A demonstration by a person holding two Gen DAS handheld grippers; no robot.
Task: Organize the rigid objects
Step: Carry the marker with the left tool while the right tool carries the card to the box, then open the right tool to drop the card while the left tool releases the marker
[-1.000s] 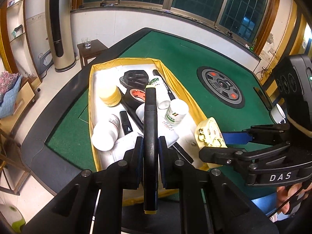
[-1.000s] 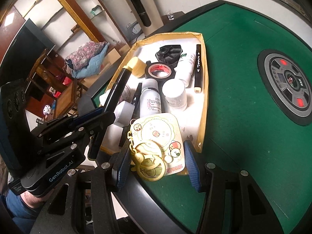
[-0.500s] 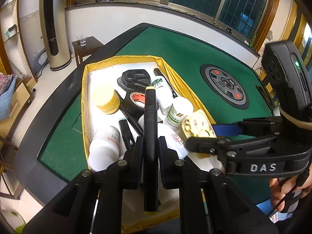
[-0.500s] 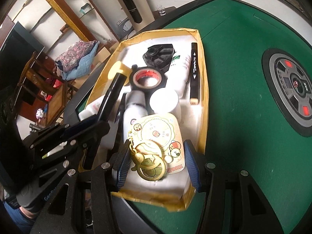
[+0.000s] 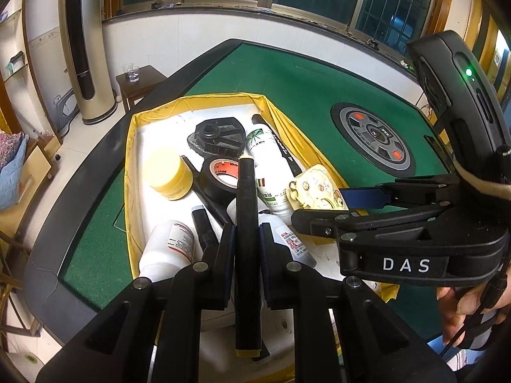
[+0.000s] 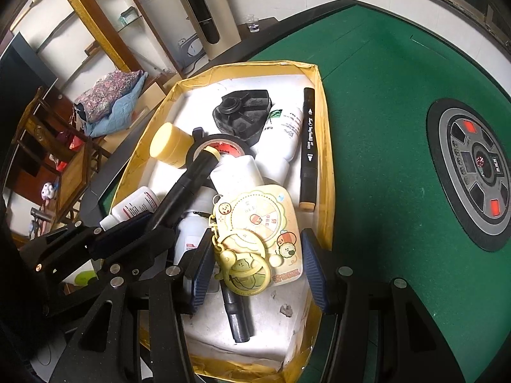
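My left gripper (image 5: 245, 233) is shut on a black marker with yellow ends (image 5: 246, 210), held pointing forward above the yellow-rimmed box (image 5: 129, 172). My right gripper (image 6: 258, 271) is shut on a pale yellow keychain card (image 6: 265, 223) with a round gold charm, hanging over the near half of the box (image 6: 325, 146). From the left wrist, the right gripper (image 5: 351, 204) holds the card (image 5: 316, 188) by the box's right wall. The right wrist view shows the left gripper (image 6: 127, 236) and its marker (image 6: 191, 182) over the box's left side.
In the box lie a black tape roll (image 5: 220, 172), a yellow-lidded jar (image 5: 167, 172), white bottles (image 6: 287, 127), a second marker (image 6: 308, 146) and a black plastic part (image 5: 217, 137). Green felt table (image 6: 383, 95) with a round centre panel (image 6: 472, 172). A hand (image 5: 460, 306) grips the right tool.
Both grippers moved forward and slightly down over the box with their objects still held. The keychain card went from above the box's near edge to above its inside.
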